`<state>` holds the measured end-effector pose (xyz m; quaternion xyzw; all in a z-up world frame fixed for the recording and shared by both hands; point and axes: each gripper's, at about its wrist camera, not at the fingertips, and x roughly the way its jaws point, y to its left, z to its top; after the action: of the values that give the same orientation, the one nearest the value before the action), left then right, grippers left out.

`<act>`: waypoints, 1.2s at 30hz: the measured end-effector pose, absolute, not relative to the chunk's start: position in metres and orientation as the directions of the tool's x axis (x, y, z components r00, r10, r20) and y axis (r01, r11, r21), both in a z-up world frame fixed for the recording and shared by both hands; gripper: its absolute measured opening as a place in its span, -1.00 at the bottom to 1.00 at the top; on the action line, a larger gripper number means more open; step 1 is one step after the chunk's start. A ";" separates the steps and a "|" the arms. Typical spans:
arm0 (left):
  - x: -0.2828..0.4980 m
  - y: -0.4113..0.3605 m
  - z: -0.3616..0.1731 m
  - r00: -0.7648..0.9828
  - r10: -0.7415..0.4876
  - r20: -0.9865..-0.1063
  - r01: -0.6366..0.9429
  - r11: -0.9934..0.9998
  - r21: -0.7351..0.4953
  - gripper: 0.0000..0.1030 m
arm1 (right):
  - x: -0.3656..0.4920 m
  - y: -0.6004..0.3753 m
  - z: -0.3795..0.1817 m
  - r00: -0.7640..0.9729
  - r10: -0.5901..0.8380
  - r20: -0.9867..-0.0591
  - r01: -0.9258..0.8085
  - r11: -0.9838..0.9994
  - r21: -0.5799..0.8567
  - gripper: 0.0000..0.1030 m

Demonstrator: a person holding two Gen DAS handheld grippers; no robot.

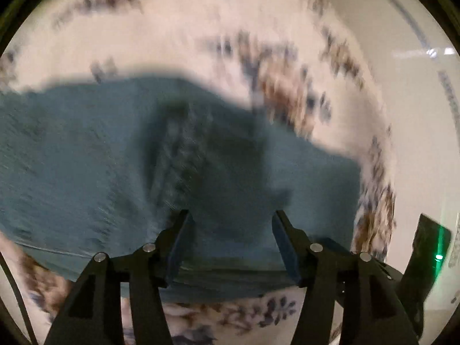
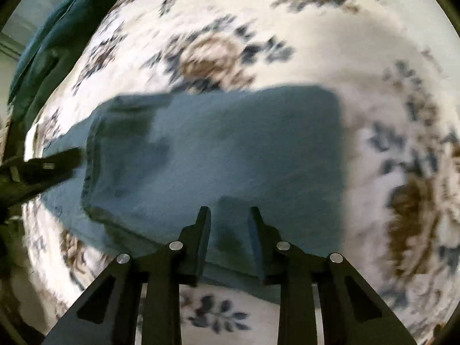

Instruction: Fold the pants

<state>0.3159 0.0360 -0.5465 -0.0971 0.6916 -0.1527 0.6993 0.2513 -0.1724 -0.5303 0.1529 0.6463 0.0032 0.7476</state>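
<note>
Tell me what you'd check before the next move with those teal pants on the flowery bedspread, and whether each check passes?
1. Left gripper free of cloth: ok, jaws apart, nothing between them.
2. Right gripper free of cloth: ok, narrower gap, nothing pinched.
3. Pants folded into a compact block: ok in the right wrist view.
4. Edges lined up: cannot tell, both pictures are blurred.
5. Pants fully on the floral bedspread: ok.
6. Second teal garment at the bed's edge kept apart: ok.

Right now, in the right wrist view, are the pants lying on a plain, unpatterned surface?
No, the teal pants lie on a white bedspread with a blue and brown floral print.
</note>
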 end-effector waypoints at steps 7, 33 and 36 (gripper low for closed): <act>0.292 0.057 -0.580 -0.087 -0.327 -0.941 0.098 0.937 -0.335 -0.14 | 0.217 -0.194 -0.564 0.094 0.280 -0.955 0.249 0.923 0.295 -0.91; 0.293 0.060 -0.590 -0.127 -0.356 -0.926 0.065 0.928 -0.366 -0.41 | 0.188 -0.231 -0.601 0.146 0.561 -0.815 0.524 0.655 0.545 -1.00; 0.289 0.065 -0.588 -0.126 -0.352 -0.928 0.076 0.929 -0.362 -0.41 | 0.177 -0.260 -0.601 0.188 0.542 -0.819 0.587 0.607 0.536 -1.00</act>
<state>0.2891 0.0647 -0.5875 -0.0940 0.7325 -0.1634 0.6542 0.1770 -0.2604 -0.6010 0.4429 0.6371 -0.0176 0.6306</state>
